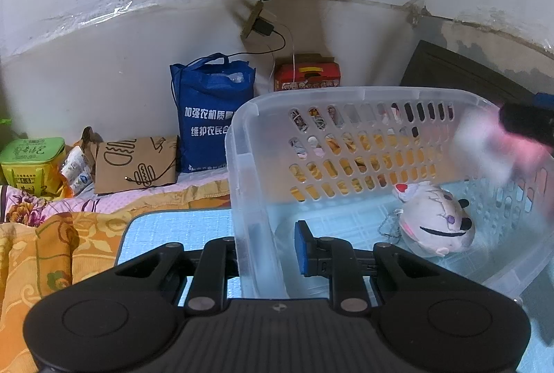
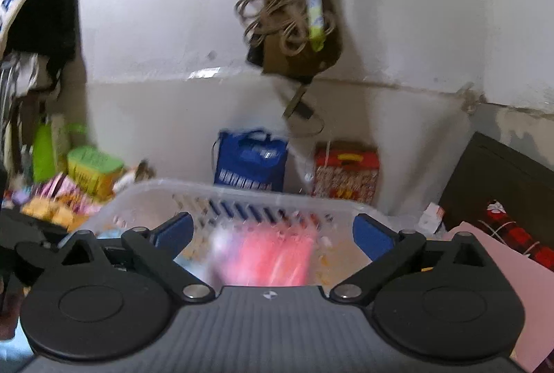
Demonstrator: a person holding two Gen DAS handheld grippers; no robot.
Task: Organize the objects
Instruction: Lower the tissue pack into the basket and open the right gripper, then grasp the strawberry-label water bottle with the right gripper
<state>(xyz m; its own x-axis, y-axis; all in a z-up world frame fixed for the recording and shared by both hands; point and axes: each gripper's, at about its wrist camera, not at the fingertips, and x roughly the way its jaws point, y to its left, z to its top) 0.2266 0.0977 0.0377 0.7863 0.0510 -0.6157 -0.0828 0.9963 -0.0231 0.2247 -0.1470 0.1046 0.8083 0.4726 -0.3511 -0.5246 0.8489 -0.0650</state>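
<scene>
A clear plastic basket (image 1: 242, 144) stands on a light blue mat. My left gripper (image 1: 268, 248) is shut on the basket's left wall, one finger outside and one pad (image 1: 300, 248) inside. A white plush toy (image 1: 436, 220) with a stitched face lies on the basket floor. My right gripper (image 2: 273, 234) is open above the basket (image 2: 145, 196). A blurred pink and white object (image 2: 270, 258) is in the air between and below its fingers, not held. In the left wrist view that object (image 1: 498, 148) shows as a blur under the right gripper at the right edge.
A blue tote bag (image 1: 211, 109), a red box (image 1: 308, 75), a brown paper bag (image 1: 135, 165) and a green box (image 1: 31, 158) stand along the wall on a flowered bedspread (image 1: 52, 234). A dark board (image 2: 502, 179) and pink sheet (image 2: 502, 276) lie at right.
</scene>
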